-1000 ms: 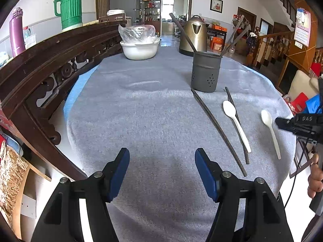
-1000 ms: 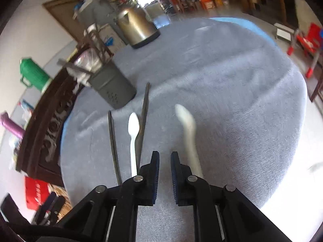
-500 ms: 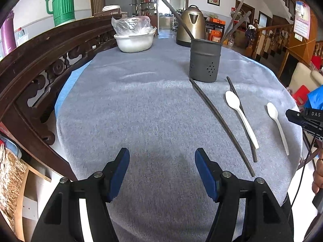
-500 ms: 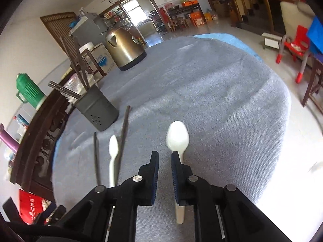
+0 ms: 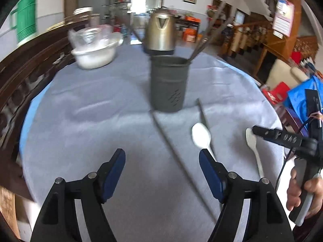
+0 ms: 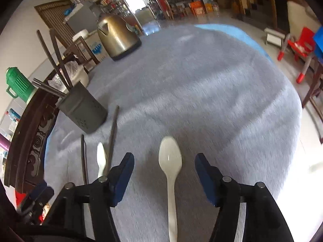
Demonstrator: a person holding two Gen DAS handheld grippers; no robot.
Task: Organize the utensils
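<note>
Grey-clothed table (image 6: 222, 92); white spoon (image 6: 170, 167) lengthwise between open right gripper (image 6: 163, 171), bowl forward.

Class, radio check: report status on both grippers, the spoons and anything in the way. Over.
Left gripper open, empty, above cloth. Right gripper open, straddling right spoon, not gripping. Other spoon and two chopsticks loose beside holder. Nothing blocking.

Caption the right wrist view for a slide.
Open right tongs straddle a white plastic spoon lying on the grey tablecloth.

utensil holder (image 5: 169, 84) mid-table (chopsticks (image 5: 203, 38) inside), kettle (image 5: 160, 32) behind, two spoons (image 5: 201, 136) right-front
</note>
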